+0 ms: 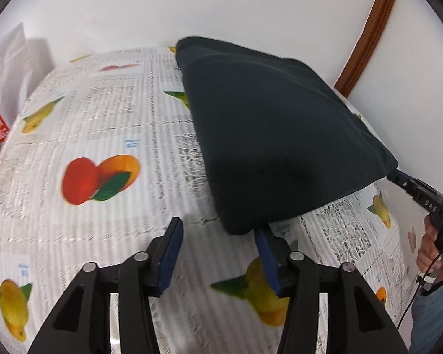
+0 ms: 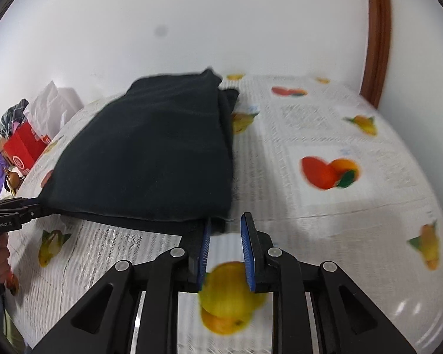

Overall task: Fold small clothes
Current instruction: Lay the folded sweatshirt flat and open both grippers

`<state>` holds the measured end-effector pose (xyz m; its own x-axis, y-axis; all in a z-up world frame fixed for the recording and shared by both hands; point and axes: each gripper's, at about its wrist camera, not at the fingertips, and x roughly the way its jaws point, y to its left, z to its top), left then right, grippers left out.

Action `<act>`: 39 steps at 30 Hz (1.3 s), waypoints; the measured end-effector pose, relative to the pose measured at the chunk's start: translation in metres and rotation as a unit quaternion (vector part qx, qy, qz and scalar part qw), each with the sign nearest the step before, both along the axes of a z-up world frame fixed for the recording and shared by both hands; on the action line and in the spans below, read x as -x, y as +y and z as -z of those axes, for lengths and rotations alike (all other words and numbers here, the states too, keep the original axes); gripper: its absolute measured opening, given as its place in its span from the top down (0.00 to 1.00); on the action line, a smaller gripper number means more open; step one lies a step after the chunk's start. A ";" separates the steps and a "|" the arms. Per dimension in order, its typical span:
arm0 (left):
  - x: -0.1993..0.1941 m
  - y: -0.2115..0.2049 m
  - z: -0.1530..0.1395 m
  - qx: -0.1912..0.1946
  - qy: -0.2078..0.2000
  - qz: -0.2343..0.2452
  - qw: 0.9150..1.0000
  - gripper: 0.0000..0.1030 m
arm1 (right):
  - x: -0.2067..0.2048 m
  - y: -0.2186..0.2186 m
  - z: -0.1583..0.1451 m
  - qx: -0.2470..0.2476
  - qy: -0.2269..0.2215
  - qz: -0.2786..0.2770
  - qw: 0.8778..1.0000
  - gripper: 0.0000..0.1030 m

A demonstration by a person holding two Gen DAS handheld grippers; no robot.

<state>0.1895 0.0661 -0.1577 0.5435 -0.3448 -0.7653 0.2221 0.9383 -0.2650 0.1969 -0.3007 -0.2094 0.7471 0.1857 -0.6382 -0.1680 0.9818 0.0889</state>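
Observation:
A folded black garment (image 1: 280,141) lies on the fruit-print tablecloth (image 1: 103,135). In the left wrist view my left gripper (image 1: 218,230) is open, its right finger at the garment's near corner, nothing between the pads. In the right wrist view the garment (image 2: 150,153) lies ahead to the left. My right gripper (image 2: 226,230) is open, its left finger at the garment's near right corner, nothing held. The right gripper also shows at the right edge of the left wrist view (image 1: 398,177), its tips hidden under the cloth. The left gripper shows at the left edge of the right wrist view (image 2: 35,206).
A white wall stands behind the table. A brown wooden frame (image 1: 369,29) curves at the right. A red carton (image 2: 26,144) and white bags (image 2: 53,106) sit beyond the table's left end. The tablecloth stretches wide to the right of the garment (image 2: 339,147).

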 end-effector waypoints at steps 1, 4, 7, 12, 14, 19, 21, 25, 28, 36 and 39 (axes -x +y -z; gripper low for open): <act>0.004 0.003 -0.002 0.006 -0.003 -0.003 1.000 0.47 | 0.003 -0.005 -0.005 -0.007 -0.006 0.005 1.000 0.76; 0.011 0.009 -0.011 0.019 -0.015 -0.012 1.000 0.45 | 0.008 -0.008 -0.017 -0.029 -0.021 0.007 0.999 0.74; 0.016 0.011 -0.019 0.023 -0.020 -0.022 0.999 0.44 | 0.002 -0.002 -0.021 -0.035 -0.027 0.011 0.999 0.74; 0.000 0.000 -0.023 0.010 -0.025 -0.022 0.999 0.44 | -0.019 0.013 -0.015 -0.020 -0.011 0.028 0.999 0.74; -0.009 -0.005 -0.021 0.007 -0.022 -0.022 1.000 0.44 | -0.023 0.014 -0.013 -0.023 -0.006 0.033 0.999 0.74; -0.017 -0.014 -0.016 0.003 -0.012 -0.024 1.000 0.44 | -0.025 0.010 -0.009 -0.033 0.001 0.034 0.999 0.74; -0.018 -0.017 -0.015 -0.003 -0.010 -0.026 1.000 0.44 | -0.026 0.009 -0.008 -0.033 0.004 0.034 0.999 0.74; -0.018 -0.019 -0.014 -0.007 -0.009 -0.030 0.999 0.43 | -0.026 0.009 -0.008 -0.029 0.008 0.037 0.999 0.74; -0.017 -0.019 -0.014 -0.010 -0.009 -0.030 0.999 0.43 | -0.026 0.011 -0.009 -0.025 0.012 0.040 0.999 0.74; -0.012 -0.018 -0.013 -0.003 0.006 -0.041 0.999 0.42 | -0.022 0.012 -0.011 -0.014 0.022 0.040 0.999 0.74; -0.010 -0.019 -0.015 -0.006 0.010 -0.043 0.999 0.42 | -0.019 0.014 -0.010 -0.008 0.024 0.040 0.999 0.74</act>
